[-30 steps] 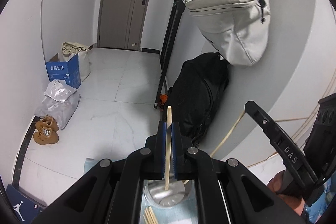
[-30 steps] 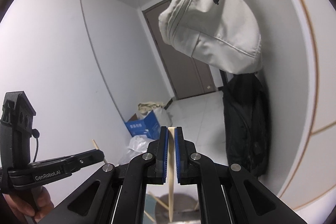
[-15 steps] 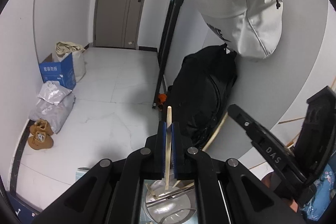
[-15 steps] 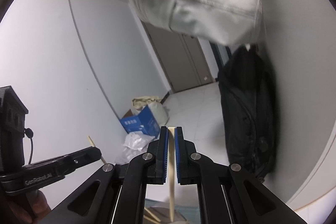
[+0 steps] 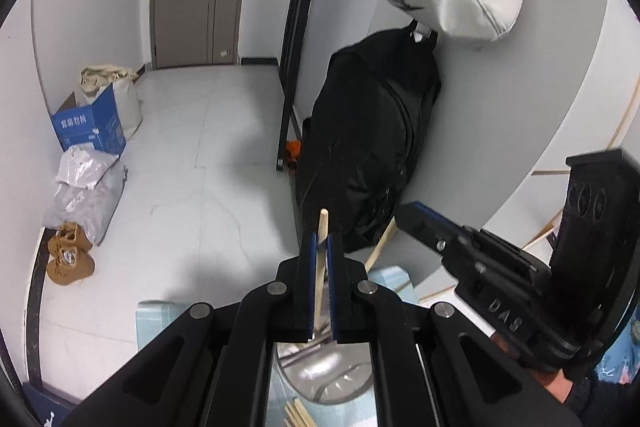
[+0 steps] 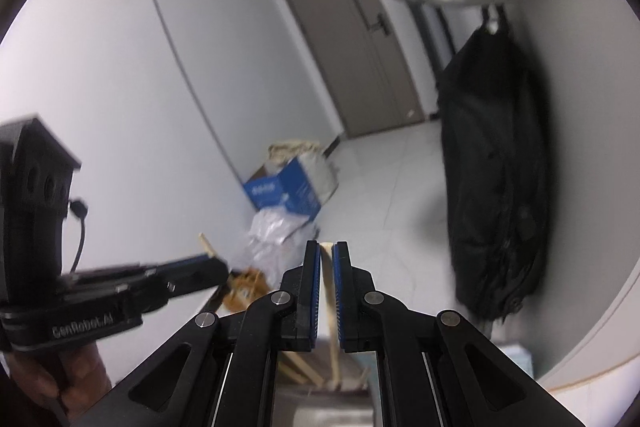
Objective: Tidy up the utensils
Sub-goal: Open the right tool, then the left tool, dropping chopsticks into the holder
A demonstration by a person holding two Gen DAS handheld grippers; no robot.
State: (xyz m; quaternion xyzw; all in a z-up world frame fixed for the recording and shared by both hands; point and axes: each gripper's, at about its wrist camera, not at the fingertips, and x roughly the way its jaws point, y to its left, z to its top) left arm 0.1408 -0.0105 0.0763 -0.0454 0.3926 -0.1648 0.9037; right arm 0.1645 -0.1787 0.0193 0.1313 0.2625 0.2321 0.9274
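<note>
At the lower left of the left wrist view, the blue mat's corner ends against pale floor tiles, which run open up to the door. In the centre, the left gripper is clenched on a wooden chopstick; its long axis runs nearly upright in the frame, the top tilting slightly right, the lower end dropping behind the blue pads toward a metal container at bottom centre. More loose chopsticks lie just below that container. At right, the right gripper reaches in, a second chopstick slanting down-left beneath it.

In the right wrist view, the left gripper enters from the left edge. In the centre, the right gripper clamps its chopstick, near vertical, the lower end reaching down to the blurred container.
</note>
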